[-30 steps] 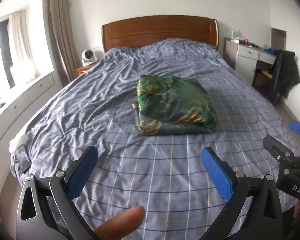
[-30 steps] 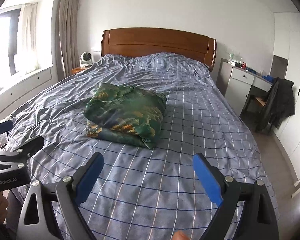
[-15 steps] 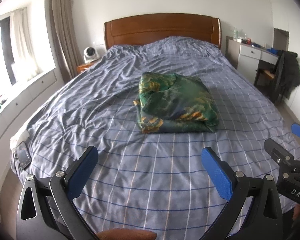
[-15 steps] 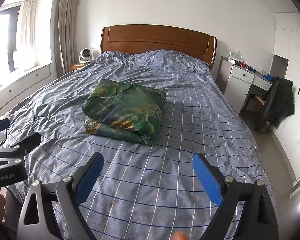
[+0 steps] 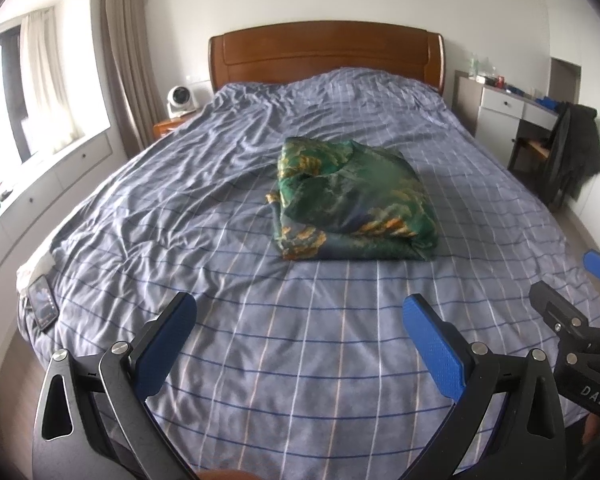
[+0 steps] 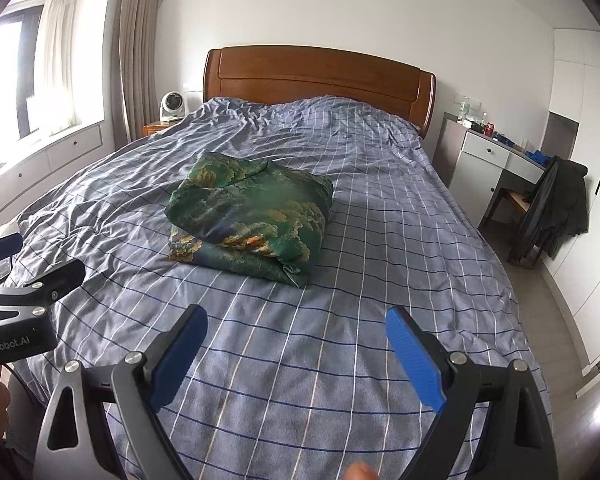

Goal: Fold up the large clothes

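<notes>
A folded green garment with gold print (image 5: pixel 352 200) lies in a compact bundle in the middle of the bed (image 5: pixel 228 216); it also shows in the right wrist view (image 6: pixel 252 216). My left gripper (image 5: pixel 300 308) is open and empty, held over the foot of the bed, well short of the garment. My right gripper (image 6: pixel 296 320) is open and empty, also over the foot of the bed, apart from the garment. Each gripper shows at the edge of the other's view, the right one (image 5: pixel 580 320) and the left one (image 6: pixel 28 292).
The bed has a blue checked cover and a wooden headboard (image 5: pixel 324 52). A phone (image 5: pixel 42 306) lies at the bed's left edge. A white fan (image 5: pixel 179 100) stands on the nightstand. A desk (image 6: pixel 496 156) and a chair with a dark jacket (image 6: pixel 556 208) stand at the right.
Both grippers have drawn back and risen a little from the bed, so the garment looks farther off. The garment has not moved. Both stay open.
</notes>
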### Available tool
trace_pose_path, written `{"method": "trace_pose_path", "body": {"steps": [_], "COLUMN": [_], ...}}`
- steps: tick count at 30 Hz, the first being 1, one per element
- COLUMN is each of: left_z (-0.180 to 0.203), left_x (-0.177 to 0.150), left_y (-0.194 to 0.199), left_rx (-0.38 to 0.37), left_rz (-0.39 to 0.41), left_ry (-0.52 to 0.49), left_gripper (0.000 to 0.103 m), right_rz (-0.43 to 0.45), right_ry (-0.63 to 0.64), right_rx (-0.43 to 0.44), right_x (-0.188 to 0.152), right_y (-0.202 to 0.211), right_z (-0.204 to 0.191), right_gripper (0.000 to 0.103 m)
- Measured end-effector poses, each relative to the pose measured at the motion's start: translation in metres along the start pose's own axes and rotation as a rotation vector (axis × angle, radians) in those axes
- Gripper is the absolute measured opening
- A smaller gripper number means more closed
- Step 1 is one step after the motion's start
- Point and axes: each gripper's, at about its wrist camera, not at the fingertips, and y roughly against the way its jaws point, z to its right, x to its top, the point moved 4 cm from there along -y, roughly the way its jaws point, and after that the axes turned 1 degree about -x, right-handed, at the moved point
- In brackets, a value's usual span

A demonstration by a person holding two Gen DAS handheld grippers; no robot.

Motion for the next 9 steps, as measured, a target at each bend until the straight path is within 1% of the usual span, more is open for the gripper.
{"method": "trace_pose_path", "body": {"steps": [3,9], "left_z": [0.0015,0.001], "left_x": [0.0003,0.0018], "left_y": [0.0006,0.0037], "left_rx": [-0.012,0.016], "left_rz": [0.004,0.027], "left_ry": [0.004,0.007], "left_gripper": [0.103,0.103], "right_rz": [-0.003,-0.003], "right_ry": [-0.004,-0.006], "right_rx": [0.001,0.0], "right_x": [-0.0009,-0.0006], "right_y": [-0.0007,-0.0029], "right_z": [0.0025,0.0046], "right_gripper": [0.092,0.092]}}
